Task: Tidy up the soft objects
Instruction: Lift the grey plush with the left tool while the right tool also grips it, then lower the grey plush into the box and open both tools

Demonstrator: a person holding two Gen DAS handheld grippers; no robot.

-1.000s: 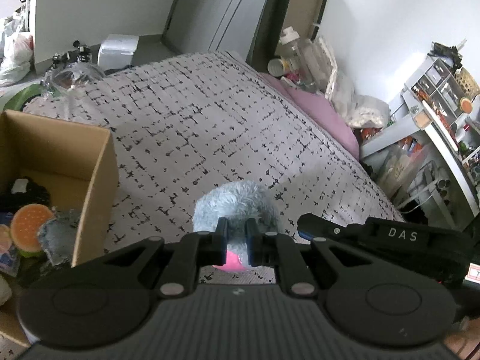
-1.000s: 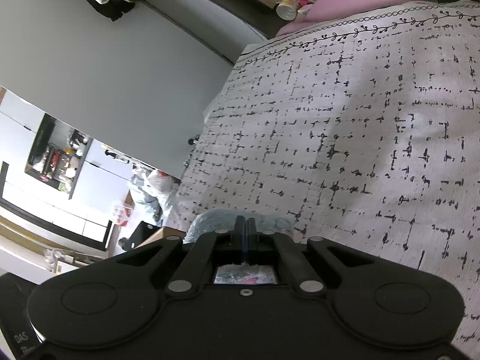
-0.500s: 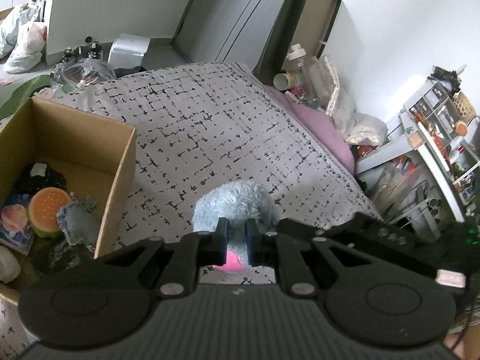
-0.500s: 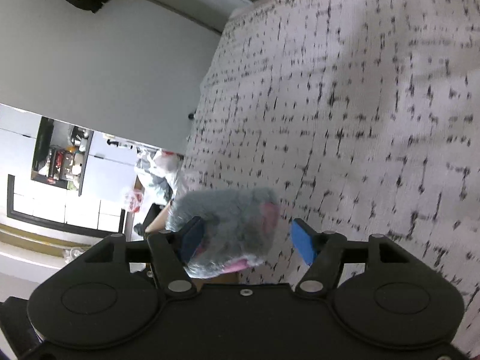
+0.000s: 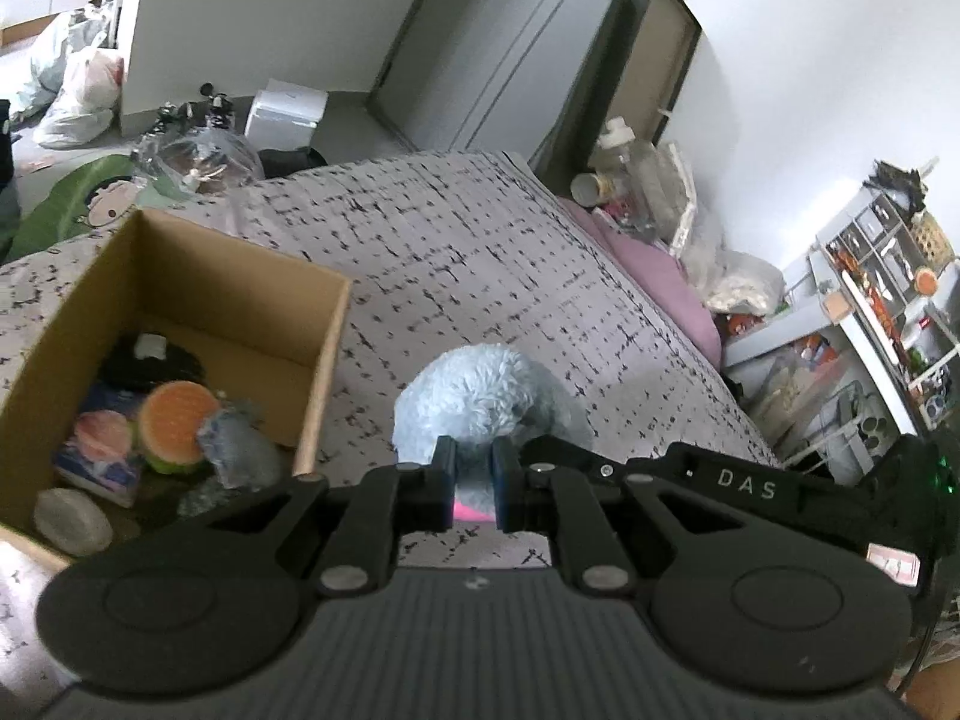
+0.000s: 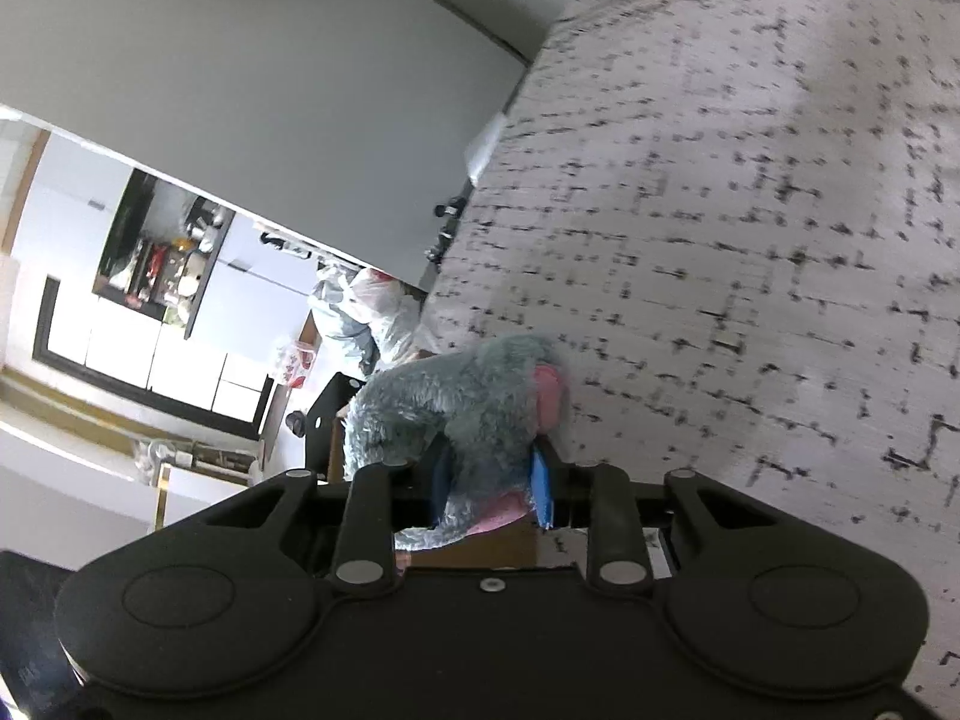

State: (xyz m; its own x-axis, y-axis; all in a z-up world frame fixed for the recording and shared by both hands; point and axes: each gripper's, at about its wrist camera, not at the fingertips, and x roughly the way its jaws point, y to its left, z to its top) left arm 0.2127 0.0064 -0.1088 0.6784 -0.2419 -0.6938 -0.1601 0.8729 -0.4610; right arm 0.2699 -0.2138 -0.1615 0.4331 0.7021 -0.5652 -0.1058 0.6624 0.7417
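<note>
A fluffy grey plush toy [image 5: 480,402] with pink parts is held above the patterned bedspread [image 5: 468,276]. My left gripper [image 5: 474,483] is shut on its lower end. My right gripper [image 6: 489,480] has closed on the same plush toy [image 6: 468,402] from the other side, its blue pads pressing the fur. An open cardboard box [image 5: 228,276] stands on the bed to the left of the toy, holding a plush burger [image 5: 177,423], a grey soft toy [image 5: 237,450] and other soft items.
A pink pillow [image 5: 654,282] and bottles lie at the bed's far right edge. Shelving with clutter [image 5: 882,300] stands to the right. Bags [image 5: 78,84] and a white box [image 5: 288,114] sit on the floor beyond the bed.
My right gripper opened, then closed on the plush toy that the left gripper holds. The left gripper has risen with the toy, and more of the box shows.
</note>
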